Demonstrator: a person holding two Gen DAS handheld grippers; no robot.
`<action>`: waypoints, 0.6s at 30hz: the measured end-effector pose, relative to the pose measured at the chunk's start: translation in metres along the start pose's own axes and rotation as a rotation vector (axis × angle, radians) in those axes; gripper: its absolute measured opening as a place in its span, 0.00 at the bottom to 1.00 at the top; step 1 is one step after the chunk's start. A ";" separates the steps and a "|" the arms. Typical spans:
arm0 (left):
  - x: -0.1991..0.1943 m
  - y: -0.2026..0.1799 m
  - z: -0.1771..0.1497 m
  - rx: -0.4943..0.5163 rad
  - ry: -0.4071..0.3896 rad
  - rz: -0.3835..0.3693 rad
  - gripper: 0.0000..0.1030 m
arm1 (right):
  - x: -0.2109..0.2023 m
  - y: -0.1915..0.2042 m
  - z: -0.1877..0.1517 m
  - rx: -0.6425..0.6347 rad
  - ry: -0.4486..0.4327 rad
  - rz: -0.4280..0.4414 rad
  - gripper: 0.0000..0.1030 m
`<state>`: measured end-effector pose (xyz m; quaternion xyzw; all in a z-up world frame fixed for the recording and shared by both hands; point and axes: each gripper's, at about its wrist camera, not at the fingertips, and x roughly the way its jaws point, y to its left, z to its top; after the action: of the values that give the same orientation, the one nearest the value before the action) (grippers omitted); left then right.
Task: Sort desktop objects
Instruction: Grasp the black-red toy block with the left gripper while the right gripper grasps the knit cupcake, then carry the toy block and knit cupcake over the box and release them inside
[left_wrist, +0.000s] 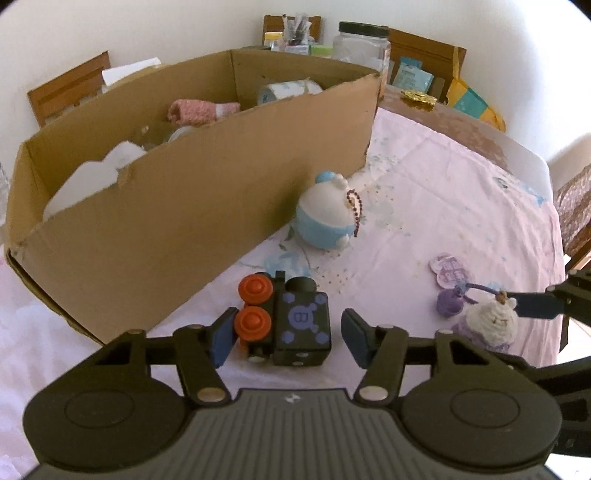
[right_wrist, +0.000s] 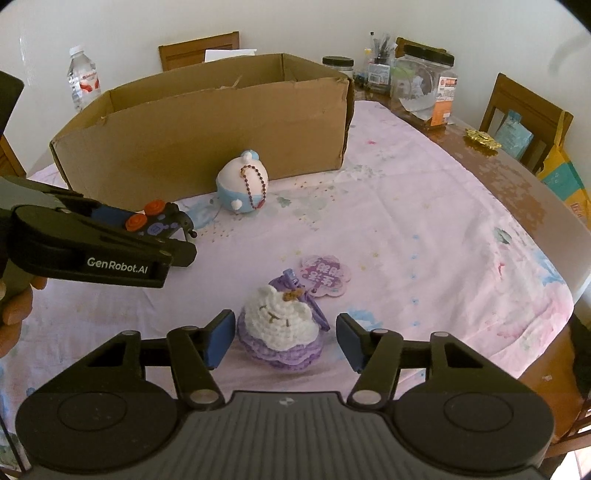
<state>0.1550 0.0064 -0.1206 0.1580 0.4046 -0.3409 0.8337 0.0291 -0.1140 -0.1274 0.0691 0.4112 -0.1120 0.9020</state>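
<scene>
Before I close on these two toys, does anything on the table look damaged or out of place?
Only the cardboard box: the top edge of its near wall is torn and ragged. The black toy train lies on its side, orange wheels up. The crochet keychain and blue-white plush look intact.

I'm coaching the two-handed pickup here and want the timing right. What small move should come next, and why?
Probably finish closing both tools. The left tool has the black toy train between its pads, with a gap on the right side. The right tool straddles the crochet charm, also with a gap on its right. Neither looks gripped yet, and both toys lie on the tablecloth outside the box.
</scene>
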 end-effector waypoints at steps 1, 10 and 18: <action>0.001 0.001 0.000 -0.008 0.001 -0.002 0.56 | 0.001 0.000 0.000 -0.002 0.001 0.000 0.61; 0.000 0.011 0.003 -0.028 0.010 -0.033 0.48 | 0.002 0.005 0.003 -0.039 0.012 -0.015 0.52; -0.012 0.020 0.007 -0.029 0.015 -0.076 0.48 | -0.004 0.001 0.008 -0.059 0.027 -0.018 0.51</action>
<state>0.1674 0.0228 -0.1072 0.1329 0.4216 -0.3653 0.8192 0.0325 -0.1141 -0.1194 0.0402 0.4272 -0.1068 0.8969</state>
